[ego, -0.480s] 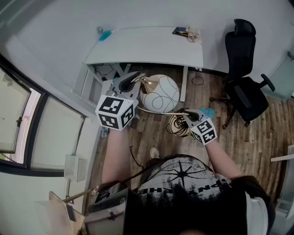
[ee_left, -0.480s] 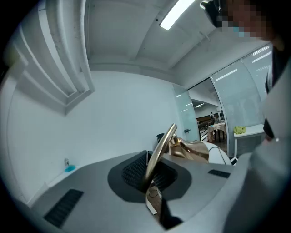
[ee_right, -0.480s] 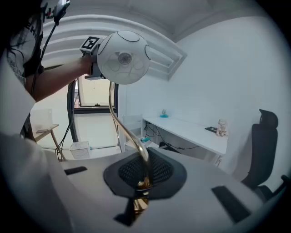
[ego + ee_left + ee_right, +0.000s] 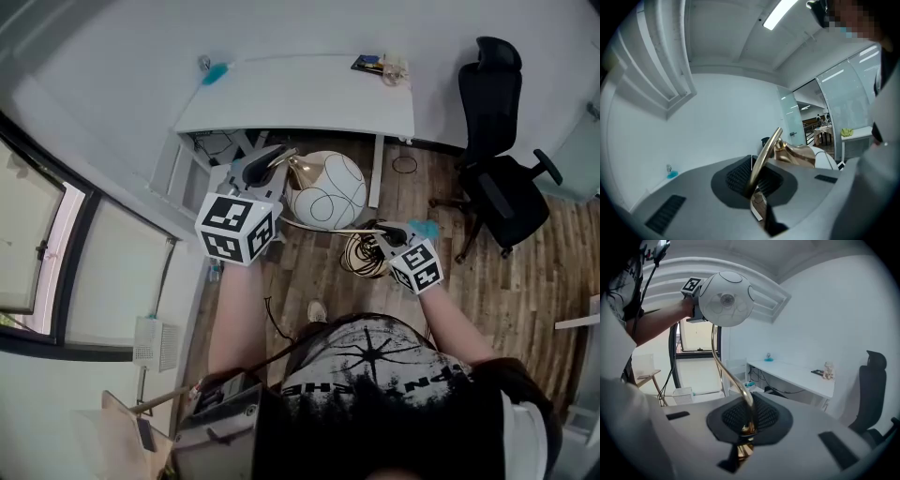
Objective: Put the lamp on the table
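The lamp has a white globe shade (image 4: 325, 190) with thin black lines and a curved gold stem (image 4: 323, 228). I hold it in the air in front of the white table (image 4: 300, 98). My left gripper (image 4: 270, 164) is shut on the gold stem (image 4: 764, 157) close to the brass cap (image 4: 794, 153) of the shade. My right gripper (image 4: 380, 236) is shut on the lower stem (image 4: 736, 385), near the looped gold base (image 4: 358, 256). In the right gripper view the globe shade (image 4: 725, 298) hangs high, with the left gripper's marker cube (image 4: 692, 285) behind it.
The white table (image 4: 797, 373) carries a teal object (image 4: 216, 71) at its back left and small items (image 4: 384, 66) at its back right. A black office chair (image 4: 497, 178) stands to the right. Windows (image 4: 56, 253) line the left wall. The floor is wood.
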Motion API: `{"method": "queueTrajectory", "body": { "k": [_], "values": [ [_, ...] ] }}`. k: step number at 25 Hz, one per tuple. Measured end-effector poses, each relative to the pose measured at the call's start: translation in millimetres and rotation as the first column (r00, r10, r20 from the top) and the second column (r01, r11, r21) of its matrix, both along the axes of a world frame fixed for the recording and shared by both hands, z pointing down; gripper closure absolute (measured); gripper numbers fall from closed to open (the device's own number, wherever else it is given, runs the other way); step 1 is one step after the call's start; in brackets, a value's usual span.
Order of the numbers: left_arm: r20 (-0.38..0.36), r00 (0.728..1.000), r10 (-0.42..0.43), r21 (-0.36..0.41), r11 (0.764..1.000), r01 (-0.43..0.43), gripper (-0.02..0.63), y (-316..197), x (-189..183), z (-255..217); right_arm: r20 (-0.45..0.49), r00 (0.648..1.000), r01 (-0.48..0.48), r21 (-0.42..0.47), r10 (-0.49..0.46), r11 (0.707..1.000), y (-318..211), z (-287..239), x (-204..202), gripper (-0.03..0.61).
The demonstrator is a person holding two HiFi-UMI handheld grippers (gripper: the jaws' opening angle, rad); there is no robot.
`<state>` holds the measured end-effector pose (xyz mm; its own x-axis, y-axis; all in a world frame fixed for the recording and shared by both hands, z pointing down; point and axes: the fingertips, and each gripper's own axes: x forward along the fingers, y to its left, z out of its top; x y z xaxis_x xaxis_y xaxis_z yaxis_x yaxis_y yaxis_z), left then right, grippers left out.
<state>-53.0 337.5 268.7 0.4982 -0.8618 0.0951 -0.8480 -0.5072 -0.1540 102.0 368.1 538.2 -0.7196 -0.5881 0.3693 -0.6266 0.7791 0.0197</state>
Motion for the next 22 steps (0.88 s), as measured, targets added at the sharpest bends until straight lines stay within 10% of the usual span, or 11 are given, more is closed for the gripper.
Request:
{"method": "queueTrajectory", "body": {
  "k": [22],
  "values": [
    [0.018, 1.0, 0.01, -0.006, 1.0, -0.01, 0.592, -17.5, 18.4, 8.3, 0.027, 0.999, -0.017, -0.028, 0.017, 0.999, -13.7, 10.8, 13.2, 0.559]
  ]
}}
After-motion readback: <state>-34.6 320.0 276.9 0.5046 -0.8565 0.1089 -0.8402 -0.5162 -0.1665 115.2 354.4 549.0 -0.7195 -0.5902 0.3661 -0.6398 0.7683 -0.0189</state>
